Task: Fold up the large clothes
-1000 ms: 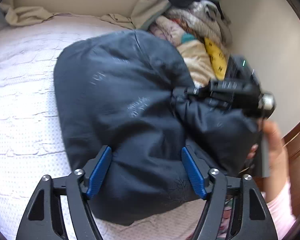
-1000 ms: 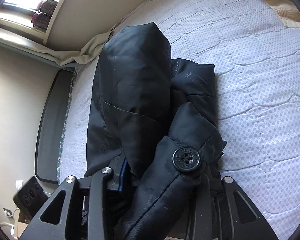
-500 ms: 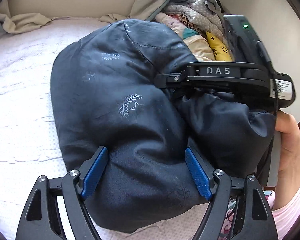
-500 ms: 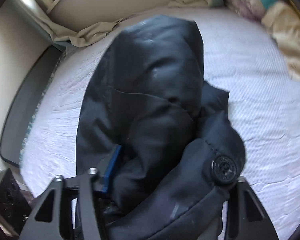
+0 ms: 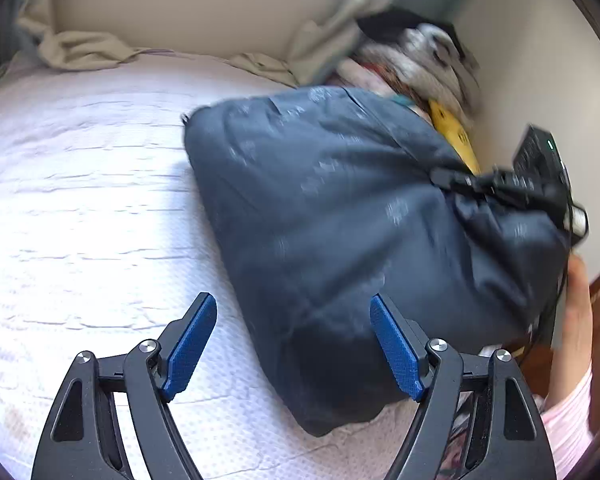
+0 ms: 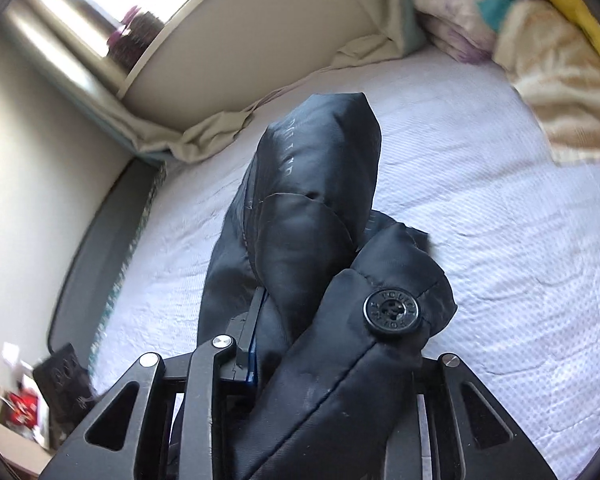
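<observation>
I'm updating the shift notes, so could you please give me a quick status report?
Left gripper open, fingers clear. Right gripper closing, bunched cloth between. Dark navy padded jacket on white quilted bed. Nothing obstructing.

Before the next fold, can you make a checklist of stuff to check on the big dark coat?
1. Right gripper has the dark coat: ok, fabric bunched between its closing jaws.
2. Left gripper free: ok, open, pads pressing nothing.
3. Bare white bedcover beside the coat: ok.
4. Coat folded flat: not ok, puffy and bunched.
5. Pile of clothes away from the coat: cannot tell, very close.
</observation>
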Demonstrator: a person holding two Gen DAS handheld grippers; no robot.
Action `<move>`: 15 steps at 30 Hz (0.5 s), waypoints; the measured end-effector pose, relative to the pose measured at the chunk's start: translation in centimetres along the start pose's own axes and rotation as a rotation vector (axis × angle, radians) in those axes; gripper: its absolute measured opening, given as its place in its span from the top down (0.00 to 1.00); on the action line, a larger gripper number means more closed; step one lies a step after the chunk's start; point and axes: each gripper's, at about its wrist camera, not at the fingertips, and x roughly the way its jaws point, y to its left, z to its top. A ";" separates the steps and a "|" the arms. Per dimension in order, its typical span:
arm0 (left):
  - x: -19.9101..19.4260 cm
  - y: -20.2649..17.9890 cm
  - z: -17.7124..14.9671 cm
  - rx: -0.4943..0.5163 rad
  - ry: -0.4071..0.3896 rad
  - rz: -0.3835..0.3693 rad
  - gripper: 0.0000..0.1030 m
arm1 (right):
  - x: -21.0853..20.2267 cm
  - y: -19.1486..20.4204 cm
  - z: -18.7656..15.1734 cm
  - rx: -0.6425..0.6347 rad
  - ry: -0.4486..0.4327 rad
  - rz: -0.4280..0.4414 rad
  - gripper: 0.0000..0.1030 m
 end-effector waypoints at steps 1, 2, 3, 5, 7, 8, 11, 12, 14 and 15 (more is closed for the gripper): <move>0.5 -0.7 -0.2 0.026 0.016 -0.003 0.21 | -0.1 -1.1 -0.1 0.017 0.003 0.009 0.74; 0.8 -1.3 -0.4 0.047 0.027 -0.003 0.21 | -0.1 -1.8 -0.1 0.029 0.007 0.013 0.74; 1.1 -1.6 -0.6 0.059 0.032 0.001 0.21 | 0.1 -2.9 -0.2 0.050 0.014 0.011 0.74; 1.6 -2.1 -0.9 0.074 0.042 0.006 0.21 | 0.7 -4.6 -0.5 0.078 0.033 0.000 0.74; 1.7 -2.2 -1.0 0.075 0.041 0.013 0.21 | 1.5 -6.5 -0.8 0.113 0.050 0.005 0.74; 1.6 -2.2 -0.9 0.075 0.037 0.017 0.21 | 1.9 -7.6 -0.9 0.140 0.058 0.016 0.74; 1.2 -2.7 -0.7 0.099 0.011 0.030 0.21 | 2.5 -9.6 -1.3 0.196 0.059 0.051 0.73; 1.2 -3.1 -0.6 0.108 0.002 0.029 0.21 | 2.6 -10.2 -1.5 0.210 0.055 0.063 0.72; 1.1 -3.9 -0.5 0.128 -0.012 0.006 0.21 | 2.9 -10.9 -1.7 0.232 0.051 0.086 0.71; 1.1 -4.2 -0.5 0.136 -0.015 -0.004 0.21 | 3.1 -11.2 -1.8 0.243 0.048 0.097 0.71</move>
